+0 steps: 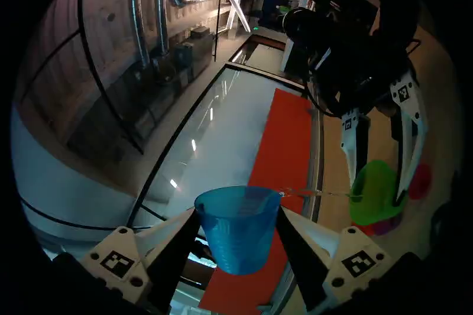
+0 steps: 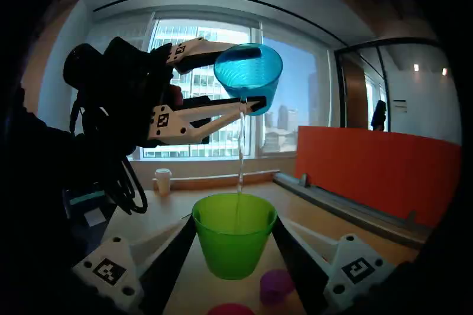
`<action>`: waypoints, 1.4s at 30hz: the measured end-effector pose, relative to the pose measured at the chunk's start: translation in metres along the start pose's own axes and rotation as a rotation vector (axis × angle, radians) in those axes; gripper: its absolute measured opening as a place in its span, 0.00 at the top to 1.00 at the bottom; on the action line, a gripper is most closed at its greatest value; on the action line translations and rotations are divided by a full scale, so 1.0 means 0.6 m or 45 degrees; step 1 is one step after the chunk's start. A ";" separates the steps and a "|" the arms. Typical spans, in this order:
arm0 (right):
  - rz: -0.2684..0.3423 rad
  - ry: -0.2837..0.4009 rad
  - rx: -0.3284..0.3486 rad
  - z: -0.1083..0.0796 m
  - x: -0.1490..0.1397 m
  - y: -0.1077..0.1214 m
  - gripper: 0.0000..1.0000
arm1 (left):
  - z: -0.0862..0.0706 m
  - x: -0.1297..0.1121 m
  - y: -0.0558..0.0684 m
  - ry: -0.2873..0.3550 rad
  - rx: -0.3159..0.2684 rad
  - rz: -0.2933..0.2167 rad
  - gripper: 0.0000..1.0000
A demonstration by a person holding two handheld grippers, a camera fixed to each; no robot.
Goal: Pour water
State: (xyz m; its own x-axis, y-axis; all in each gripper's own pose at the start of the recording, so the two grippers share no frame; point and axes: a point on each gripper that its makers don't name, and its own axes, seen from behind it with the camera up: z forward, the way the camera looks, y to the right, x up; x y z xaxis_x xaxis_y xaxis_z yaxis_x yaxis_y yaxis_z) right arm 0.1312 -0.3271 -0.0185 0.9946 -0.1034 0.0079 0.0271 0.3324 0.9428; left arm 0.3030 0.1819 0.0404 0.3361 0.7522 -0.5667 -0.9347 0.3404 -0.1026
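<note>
My left gripper (image 1: 238, 238) is shut on a blue cup (image 1: 237, 227), tipped on its side. In the right gripper view the same blue cup (image 2: 248, 75) hangs high, tilted, between the left gripper's (image 2: 236, 75) white fingers. A thin stream of water (image 2: 240, 149) falls from it into a green cup (image 2: 234, 241). My right gripper (image 2: 233, 244) is shut on that green cup, held upright. In the left gripper view the green cup (image 1: 373, 192) sits between the right gripper's (image 1: 381, 188) white fingers at the right.
A wooden table (image 2: 301, 203) lies below the cups. On it are a purple cup (image 2: 275, 286), a pink cup (image 2: 229, 309) and a white paper cup (image 2: 162, 181) by the window. An orange partition (image 2: 378, 164) runs along the right.
</note>
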 end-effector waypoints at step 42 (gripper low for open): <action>-0.025 0.005 -0.006 -0.003 0.005 0.001 0.09 | -0.002 0.018 -0.009 0.009 0.004 0.160 0.14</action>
State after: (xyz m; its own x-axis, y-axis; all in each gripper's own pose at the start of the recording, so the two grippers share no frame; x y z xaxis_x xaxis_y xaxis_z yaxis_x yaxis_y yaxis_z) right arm 0.1343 -0.3258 -0.0184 0.9942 -0.1065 -0.0117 0.0470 0.3346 0.9412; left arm 0.3112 0.1875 0.0339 0.2157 0.7850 -0.5807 -0.9689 0.2457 -0.0277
